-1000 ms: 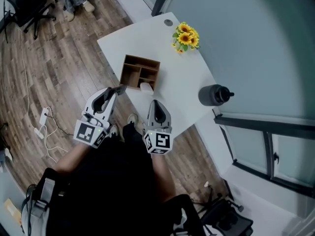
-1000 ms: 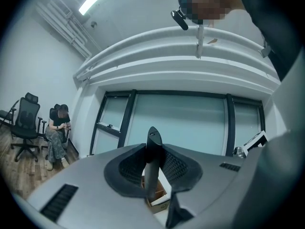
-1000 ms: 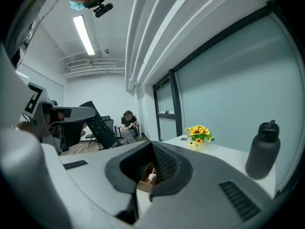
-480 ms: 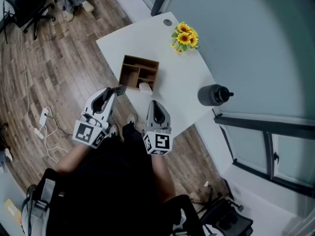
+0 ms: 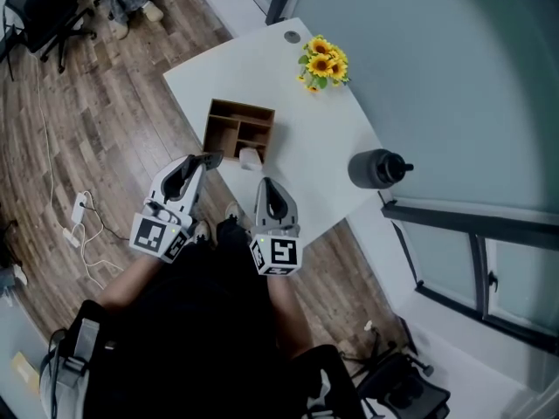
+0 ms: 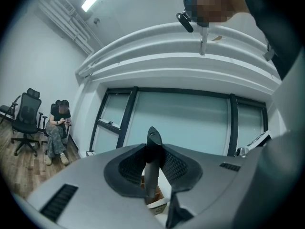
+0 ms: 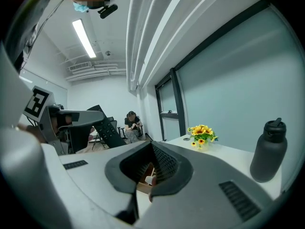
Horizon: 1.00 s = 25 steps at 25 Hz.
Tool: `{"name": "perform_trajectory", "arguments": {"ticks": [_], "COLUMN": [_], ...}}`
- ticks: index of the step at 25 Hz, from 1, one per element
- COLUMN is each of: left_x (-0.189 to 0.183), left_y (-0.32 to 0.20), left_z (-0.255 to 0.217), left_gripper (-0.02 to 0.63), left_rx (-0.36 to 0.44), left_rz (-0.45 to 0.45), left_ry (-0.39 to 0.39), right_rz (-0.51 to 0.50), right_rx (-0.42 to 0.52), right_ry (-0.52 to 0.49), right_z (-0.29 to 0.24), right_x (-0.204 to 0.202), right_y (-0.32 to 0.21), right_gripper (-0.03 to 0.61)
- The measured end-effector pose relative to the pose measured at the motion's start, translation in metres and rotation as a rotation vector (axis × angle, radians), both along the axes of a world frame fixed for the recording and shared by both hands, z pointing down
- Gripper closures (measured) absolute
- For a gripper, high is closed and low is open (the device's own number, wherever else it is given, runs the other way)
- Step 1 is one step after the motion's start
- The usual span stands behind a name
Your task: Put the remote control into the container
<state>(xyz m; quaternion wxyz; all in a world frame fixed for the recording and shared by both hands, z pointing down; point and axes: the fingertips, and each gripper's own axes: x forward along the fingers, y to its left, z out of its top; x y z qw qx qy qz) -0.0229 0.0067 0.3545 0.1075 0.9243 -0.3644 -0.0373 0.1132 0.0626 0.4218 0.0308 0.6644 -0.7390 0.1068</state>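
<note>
Near container [image 5: 238,129] corner, L tool [image 5: 208,159] clamped on remote control [image 7: 107,130]; R tool [image 5: 263,183] jaws apart, empty.

No word, brand or number can be read. The cubes on the left gripper [image 5: 210,159] and the right gripper [image 5: 265,185], toward 6 o'clock in the head view, bear only black-and-white square patterns. The print on the buttons of the remote control [image 7: 107,130] is too small to read.
</note>
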Motion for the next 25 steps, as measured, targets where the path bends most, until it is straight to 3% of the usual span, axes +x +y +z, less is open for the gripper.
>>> {"name": "perform_trajectory", "arguments": {"ticks": [15,25], "left_x": [0.047,0.058], "left_y": [-0.021,-0.039], "left_z": [0.006,0.024], "left_gripper": [0.529,0.529], "left_rx": [-0.017,-0.053], "left_rz": [-0.086,-0.07], "left_ry": [-0.023,-0.052], "right_rz": [-0.124,-0.121], "right_rx": [0.029,0.005], "right_ry": [-0.037,-0.056], "right_z": [-0.011,-0.004], "right_x": [0.033,0.034], "right_y": [-0.036,-0.048], "right_gripper": [0.574,0.574]}}
